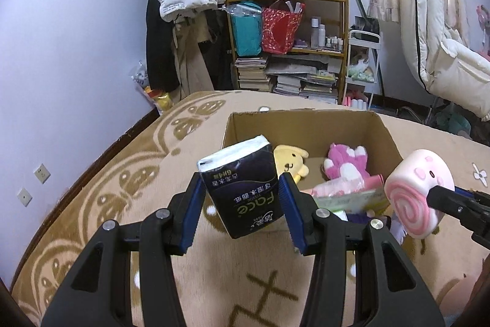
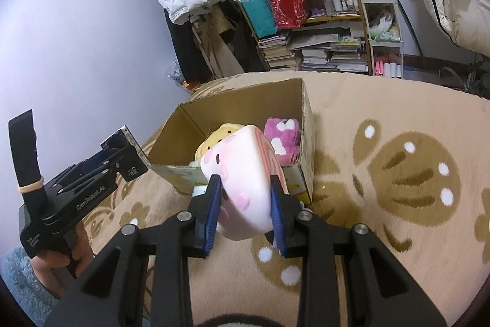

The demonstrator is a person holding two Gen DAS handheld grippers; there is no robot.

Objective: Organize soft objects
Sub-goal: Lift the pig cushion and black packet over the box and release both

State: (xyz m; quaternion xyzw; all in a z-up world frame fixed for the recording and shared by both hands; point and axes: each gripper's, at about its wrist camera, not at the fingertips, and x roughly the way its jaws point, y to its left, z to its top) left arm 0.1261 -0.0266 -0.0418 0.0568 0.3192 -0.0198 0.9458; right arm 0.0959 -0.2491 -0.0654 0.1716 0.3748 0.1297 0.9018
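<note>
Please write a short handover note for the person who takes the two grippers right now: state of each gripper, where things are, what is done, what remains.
Left gripper: shut on the dark tissue pack, held in the air at the near left side of the cardboard box.
Right gripper: shut on the pink swirl squishy, held at the box's near edge.
Done: yellow plush, pink plush and a pink-green pack lie in the box.
Left: put both held items into the box.
</note>
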